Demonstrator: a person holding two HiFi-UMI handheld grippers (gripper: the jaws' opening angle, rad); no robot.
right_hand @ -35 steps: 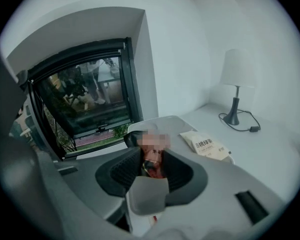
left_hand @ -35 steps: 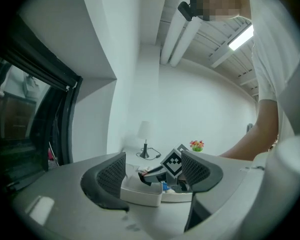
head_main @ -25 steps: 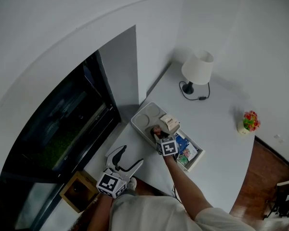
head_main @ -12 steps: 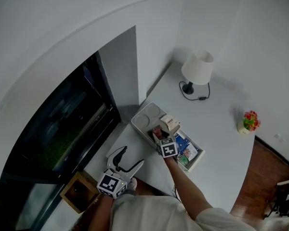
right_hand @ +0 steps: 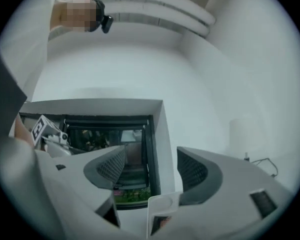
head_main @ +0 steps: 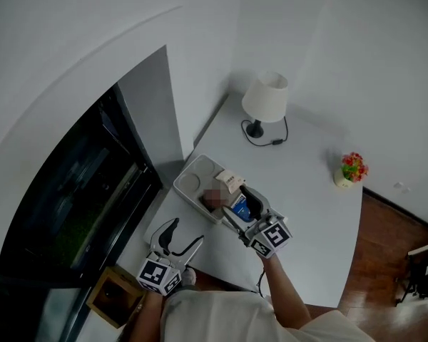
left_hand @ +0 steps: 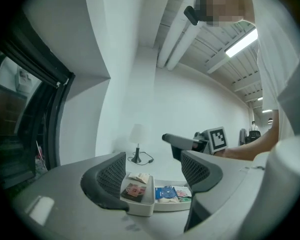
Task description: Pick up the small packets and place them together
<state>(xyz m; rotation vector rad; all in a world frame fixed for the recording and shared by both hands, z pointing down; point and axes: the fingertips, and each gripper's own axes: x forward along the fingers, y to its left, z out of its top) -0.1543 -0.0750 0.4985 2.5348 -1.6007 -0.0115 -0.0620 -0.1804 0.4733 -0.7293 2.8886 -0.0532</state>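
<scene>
The print on the small packets (head_main: 232, 182) is too small to read. The only clear graphics are the black-and-white square markers on the cubes of the left tool (head_main: 183, 234) and the right tool (head_main: 244, 206).

The packets lie in a white moulded tray (head_main: 187, 182) near the edge of the round white surface (head_main: 307, 212). The left tool's view tells them apart. A pinkish-brown packet (left_hand: 135, 190) and a cream packet (left_hand: 139, 177) lie in the compartment at that view's left. A blue packet (left_hand: 166, 192) lies with green and pink ones in the long compartment beside it.

The right tool is held above the tray. Its jaws are wide apart, having just been opening, with nothing between the ribbed pads. Its own view shows only the tray's corner low down and a dark window (right_hand: 110, 134) beyond.

The left tool sits at the surface's near edge, pointing level at the tray, its jaws apart and empty.

Only the head view shows the small pot of flowers (head_main: 351, 168). A white-shaded table lamp (head_main: 264, 98) with a black cord stands well beyond the tray.
</scene>
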